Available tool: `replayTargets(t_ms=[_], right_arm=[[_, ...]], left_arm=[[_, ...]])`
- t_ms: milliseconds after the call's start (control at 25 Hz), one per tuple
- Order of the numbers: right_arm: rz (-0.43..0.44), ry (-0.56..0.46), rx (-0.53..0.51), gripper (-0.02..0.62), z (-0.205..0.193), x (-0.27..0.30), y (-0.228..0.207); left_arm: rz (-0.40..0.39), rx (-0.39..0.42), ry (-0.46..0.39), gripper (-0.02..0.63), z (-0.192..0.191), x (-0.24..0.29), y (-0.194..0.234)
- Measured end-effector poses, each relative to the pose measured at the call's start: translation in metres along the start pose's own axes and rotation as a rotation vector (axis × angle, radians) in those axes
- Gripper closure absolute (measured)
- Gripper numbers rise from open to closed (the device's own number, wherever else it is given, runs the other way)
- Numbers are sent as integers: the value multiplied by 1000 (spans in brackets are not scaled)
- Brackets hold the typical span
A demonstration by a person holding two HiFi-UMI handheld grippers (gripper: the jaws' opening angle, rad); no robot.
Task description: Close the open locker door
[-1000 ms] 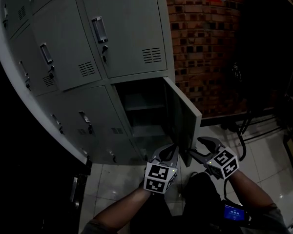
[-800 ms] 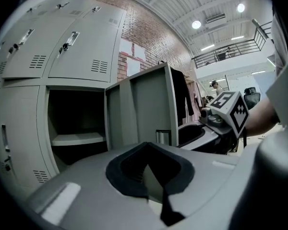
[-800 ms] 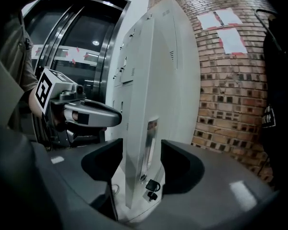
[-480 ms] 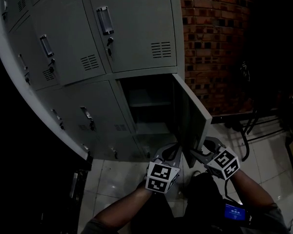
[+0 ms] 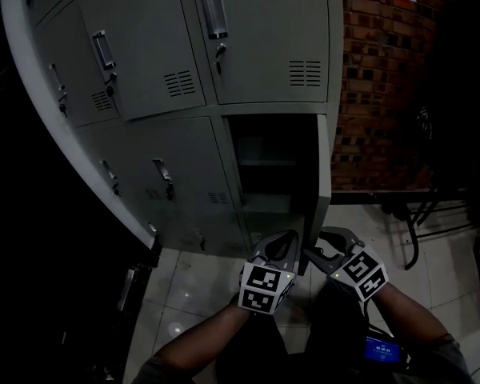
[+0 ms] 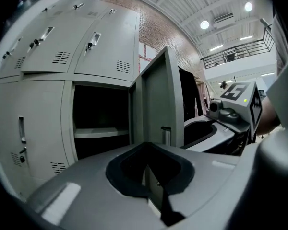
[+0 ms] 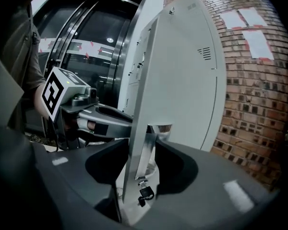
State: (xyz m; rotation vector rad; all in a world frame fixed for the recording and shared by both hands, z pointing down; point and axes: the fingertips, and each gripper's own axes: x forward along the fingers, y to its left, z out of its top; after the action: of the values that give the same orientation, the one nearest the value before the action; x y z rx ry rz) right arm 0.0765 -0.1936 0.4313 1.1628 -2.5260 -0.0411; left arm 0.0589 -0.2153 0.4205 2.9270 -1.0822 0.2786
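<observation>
One locker door (image 5: 325, 174) sticks out open from the bottom right box of the gray lockers (image 5: 168, 166). The right gripper (image 7: 143, 134) has just been closing and now pinches the door's near edge by its handle. The left gripper (image 6: 145, 145) is closed and empty, just left of the door.

Matt painted-metal locker door (image 5: 323, 182), rough brick wall (image 5: 376, 94)

Our right gripper (image 7: 141, 140): jaws just closing, clamped on the pale grey metal locker door (image 7: 182, 71) at its chrome handle (image 7: 150, 150); small dark key (image 7: 146, 191) below.
</observation>
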Motion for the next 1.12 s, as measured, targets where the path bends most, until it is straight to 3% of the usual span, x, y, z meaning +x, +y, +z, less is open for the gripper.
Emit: replayTargets(t_ms=[680,720,1120], right_arm=[[-7,-14,-11,414,38,112,17],[-9,-13,-22,445,41,119,17],[-37,-1,-39,457,55,176,4]], left_arm=[[173,-31,-4,606,-21,-34,111],[181,-29,-2,606,-22,-36,116],[240,-32,2,606,-29,-39,162]])
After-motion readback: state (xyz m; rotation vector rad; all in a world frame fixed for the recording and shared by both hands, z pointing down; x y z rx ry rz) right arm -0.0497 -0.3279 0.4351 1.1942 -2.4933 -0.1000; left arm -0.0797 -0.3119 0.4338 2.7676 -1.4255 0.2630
